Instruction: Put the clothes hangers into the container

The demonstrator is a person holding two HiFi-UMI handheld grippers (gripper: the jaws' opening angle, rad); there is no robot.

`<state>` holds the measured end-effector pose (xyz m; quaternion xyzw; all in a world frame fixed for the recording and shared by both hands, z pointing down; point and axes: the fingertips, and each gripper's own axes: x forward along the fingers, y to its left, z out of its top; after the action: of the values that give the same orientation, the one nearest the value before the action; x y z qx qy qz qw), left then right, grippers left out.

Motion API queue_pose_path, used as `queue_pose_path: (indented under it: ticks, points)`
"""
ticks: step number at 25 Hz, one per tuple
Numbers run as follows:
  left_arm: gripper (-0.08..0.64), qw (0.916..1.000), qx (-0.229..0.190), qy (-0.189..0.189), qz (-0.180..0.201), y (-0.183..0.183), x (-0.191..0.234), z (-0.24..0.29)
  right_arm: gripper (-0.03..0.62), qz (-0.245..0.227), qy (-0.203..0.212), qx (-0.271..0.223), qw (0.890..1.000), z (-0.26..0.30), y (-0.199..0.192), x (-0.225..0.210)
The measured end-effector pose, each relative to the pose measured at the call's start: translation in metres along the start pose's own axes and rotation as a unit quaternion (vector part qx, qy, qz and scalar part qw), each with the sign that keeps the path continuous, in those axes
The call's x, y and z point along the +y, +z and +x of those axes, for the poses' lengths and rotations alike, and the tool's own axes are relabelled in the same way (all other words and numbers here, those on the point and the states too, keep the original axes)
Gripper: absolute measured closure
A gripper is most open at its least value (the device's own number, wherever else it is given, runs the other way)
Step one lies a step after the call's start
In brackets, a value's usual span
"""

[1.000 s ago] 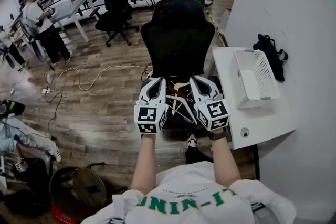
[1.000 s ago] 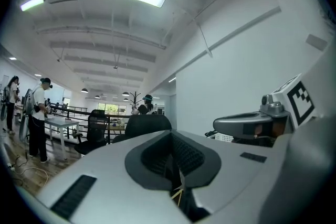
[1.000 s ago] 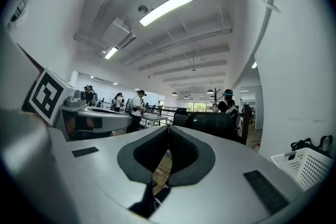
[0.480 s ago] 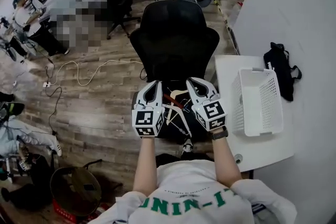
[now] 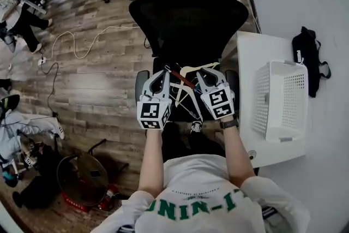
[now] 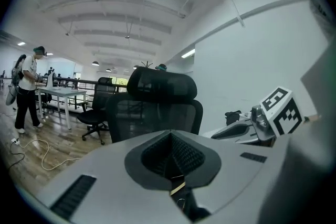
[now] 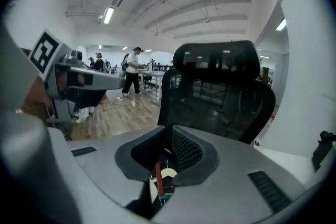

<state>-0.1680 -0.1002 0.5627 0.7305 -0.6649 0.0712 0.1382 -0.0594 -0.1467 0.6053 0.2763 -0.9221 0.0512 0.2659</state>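
Both grippers hang side by side over the seat of a black office chair (image 5: 188, 5), whose backrest rises just beyond their tips. On the left gripper (image 5: 158, 75) the jaws are pressed together, the ribbed pads meeting along one line in its own view, with nothing pinched between them. On the right gripper (image 5: 207, 72) the jaws are all but together, having just been opening by a sliver, and they too grip nothing. The clothes hangers (image 5: 182, 93) lie in a loose tangle on the seat, beneath and between the two grippers: a cream one nearest the tips, a reddish one slanting across, and thin white ones lower down. Each gripper view catches a scrap of that pile below its joined pads. The container (image 5: 260, 101), a white perforated basket, stands on a white table (image 5: 245, 57) off to the right gripper's outer side, well apart from the hangers. A black bag (image 5: 306, 54) lies on the table beyond the basket, farther from the grippers.
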Motion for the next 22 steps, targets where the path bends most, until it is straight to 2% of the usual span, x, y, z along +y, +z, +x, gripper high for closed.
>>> queue_pose_path:
  ticks: [4, 9, 11, 14, 22]
  points:
    - [0.549, 0.9992, 0.032, -0.017, -0.015, -0.04, 0.03, 0.031, 0.518, -0.007, 0.034, 0.069, 0.997, 0.061, -0.049, 0.013]
    - [0.549, 0.9973, 0.068, -0.023, -0.019, -0.093, 0.067, 0.077, 0.478, -0.013, 0.081, 0.149, 0.985, 0.141, -0.12, 0.021]
    - [0.549, 0.9961, 0.085, -0.021, -0.008, -0.115, 0.076, 0.092, 0.435, -0.025, 0.101, 0.185, 0.977, 0.164, -0.157, 0.028]
    - [0.549, 0.9956, 0.088, -0.03, -0.011, -0.143, 0.088, 0.122, 0.41, -0.04, 0.126, 0.232, 0.964, 0.203, -0.212, 0.029]
    - [0.549, 0.9926, 0.104, -0.05, -0.037, -0.208, 0.105, 0.177, 0.405, -0.017, 0.177, 0.32, 0.93, 0.276, -0.337, 0.034]
